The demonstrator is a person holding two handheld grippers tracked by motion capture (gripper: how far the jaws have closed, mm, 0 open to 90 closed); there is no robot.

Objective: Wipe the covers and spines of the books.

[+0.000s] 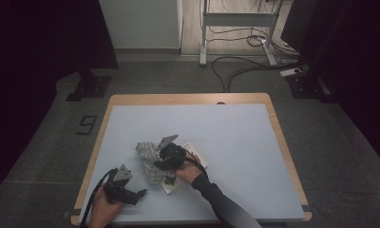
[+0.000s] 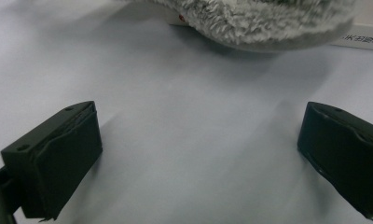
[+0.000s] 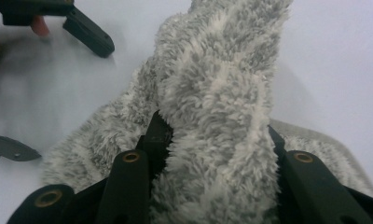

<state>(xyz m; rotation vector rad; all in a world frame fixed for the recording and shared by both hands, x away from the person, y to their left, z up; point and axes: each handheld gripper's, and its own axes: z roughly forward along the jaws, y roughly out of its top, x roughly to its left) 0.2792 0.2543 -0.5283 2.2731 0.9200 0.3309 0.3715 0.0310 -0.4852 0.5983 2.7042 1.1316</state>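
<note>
Fleece cloth (image 1: 149,159) on table (image 1: 235,142)

one fluffy grey-and-white plush cloth (image 1: 147,159), one flat white card with a green print (image 1: 171,183) poking out under it, two black two-jaw handheld grippers, left (image 1: 141,193) and right (image 1: 156,166), one pale blue tabletop with a wooden rim (image 1: 235,142)

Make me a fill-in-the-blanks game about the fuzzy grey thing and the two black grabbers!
1. The right gripper is shut on the fluffy grey ____.
2. The left gripper has jaws standing wide ____, with nothing between them.
3. The fluffy grey cloth lies partly on a flat ____ card with printing.
4. Everything sits on a pale blue mat over the ____-edged table.

Missing words: cloth; open; white; wooden
</note>
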